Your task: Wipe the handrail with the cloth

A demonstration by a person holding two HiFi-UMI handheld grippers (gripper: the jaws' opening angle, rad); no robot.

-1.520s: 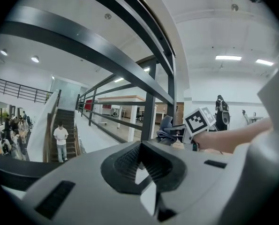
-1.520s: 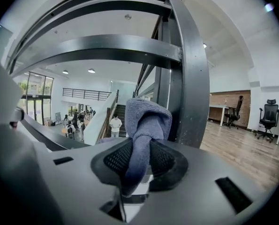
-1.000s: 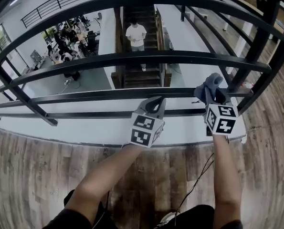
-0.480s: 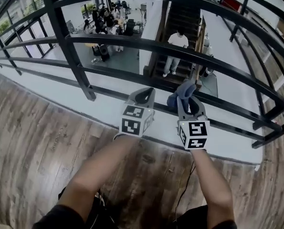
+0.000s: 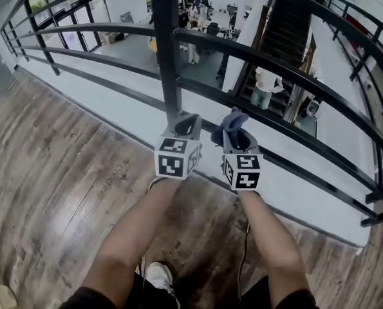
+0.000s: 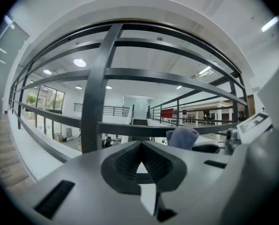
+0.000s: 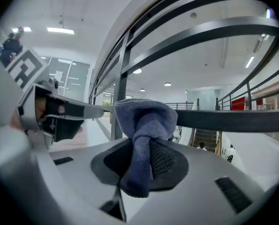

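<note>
Right fingers around cloth, lengthwise forward

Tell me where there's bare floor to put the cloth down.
The wooden floor is bare left of the left hand-held gripper, bordered by the white ledge. It's crowded by the railing post, where the right hand-held gripper and its cloth sit alongside.

Vertical post right in front of left gripper, so no way thru there. Gaps btwn the horizontal rails open further right.
</note>
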